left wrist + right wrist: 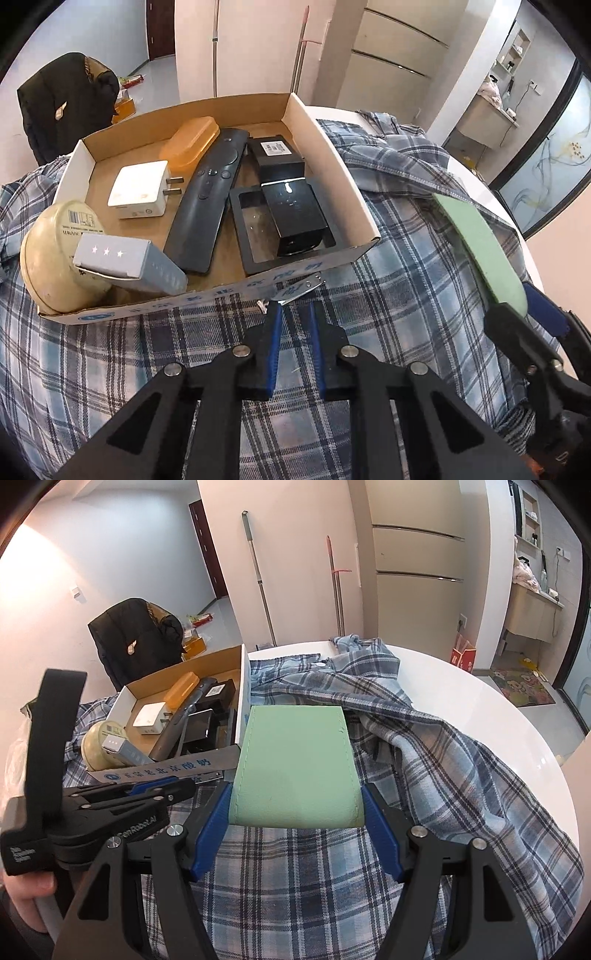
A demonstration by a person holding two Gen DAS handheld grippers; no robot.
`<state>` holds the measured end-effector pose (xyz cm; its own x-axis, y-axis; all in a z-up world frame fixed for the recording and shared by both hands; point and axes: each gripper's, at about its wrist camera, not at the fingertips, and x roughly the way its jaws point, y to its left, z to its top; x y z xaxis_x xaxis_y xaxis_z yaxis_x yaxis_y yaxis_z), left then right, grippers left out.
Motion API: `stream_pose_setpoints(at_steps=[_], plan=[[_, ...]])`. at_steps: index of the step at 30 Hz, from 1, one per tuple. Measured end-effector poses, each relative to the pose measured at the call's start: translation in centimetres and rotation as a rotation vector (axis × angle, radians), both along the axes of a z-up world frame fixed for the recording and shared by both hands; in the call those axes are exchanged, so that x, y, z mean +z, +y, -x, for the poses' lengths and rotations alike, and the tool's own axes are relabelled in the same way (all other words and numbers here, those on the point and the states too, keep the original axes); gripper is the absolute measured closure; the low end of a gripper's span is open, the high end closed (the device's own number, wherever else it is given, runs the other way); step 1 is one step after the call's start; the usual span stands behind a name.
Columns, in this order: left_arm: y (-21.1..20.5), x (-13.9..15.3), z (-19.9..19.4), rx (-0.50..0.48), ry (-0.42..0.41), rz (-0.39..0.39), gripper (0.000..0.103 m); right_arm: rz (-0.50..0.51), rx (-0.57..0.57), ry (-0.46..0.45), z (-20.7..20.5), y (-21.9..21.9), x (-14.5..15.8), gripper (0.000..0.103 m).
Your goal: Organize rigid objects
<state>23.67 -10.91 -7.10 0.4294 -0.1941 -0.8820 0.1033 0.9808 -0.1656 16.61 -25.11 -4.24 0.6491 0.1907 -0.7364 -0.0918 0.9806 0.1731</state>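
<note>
Plaid-draped table: left hand-held gripper pinching half-hidden metal clip, right hand-held gripper clamping green case.

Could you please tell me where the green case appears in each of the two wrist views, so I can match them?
Left wrist: green case at right edge, seen edge-on.
Right wrist: centre of picture, between the right gripper fingers.
Shared landmark: cardboard box, left of the case in both.

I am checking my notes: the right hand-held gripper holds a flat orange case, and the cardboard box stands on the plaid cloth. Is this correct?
Not quite: the right hand-held gripper holds a flat pale green case, as the right wrist view shows. The cardboard box does stand on the plaid cloth.
</note>
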Motion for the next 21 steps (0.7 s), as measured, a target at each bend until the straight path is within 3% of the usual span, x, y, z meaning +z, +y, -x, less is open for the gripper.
stream_pose_setpoints(at_steps=[4, 7, 9, 10, 14, 19, 21], plan=[[0.1, -0.3, 0.0, 0.01, 0.021, -0.018, 0.083, 0.003, 0.009, 0.0, 0.1, 0.2, 0.1, 0.035], [0.4, -0.5, -0.4, 0.032, 0.024, -0.013, 0.065, 0.006, 0.01, 0.003, 0.1, 0.2, 0.0, 0.035], [0.8, -0.3, -0.5, 0.049, 0.006, 0.021, 0.036, 0.009, 0.007, 0.006, 0.0, 0.2, -0.1, 0.035], [0.9, -0.1, -0.4, 0.056, -0.011, 0.04, 0.031, 0.011, 0.007, 0.009, 0.0, 0.3, -0.2, 0.035], [0.5, 0.4, -0.5, 0.031, -0.012, 0.033, 0.029, 0.015, 0.019, 0.045, -1.0, 0.3, -1.1, 0.035], [0.1, 0.7, -0.5, 0.001, -0.003, 0.051, 0.038, -0.187, 0.12, 0.204, -3.5, -0.8, -2.8, 0.035], [0.4, 0.5, -0.6, -0.002, 0.012, 0.076, 0.038, -0.157, 0.131, 0.213, -3.9, -0.7, -2.9, 0.035]])
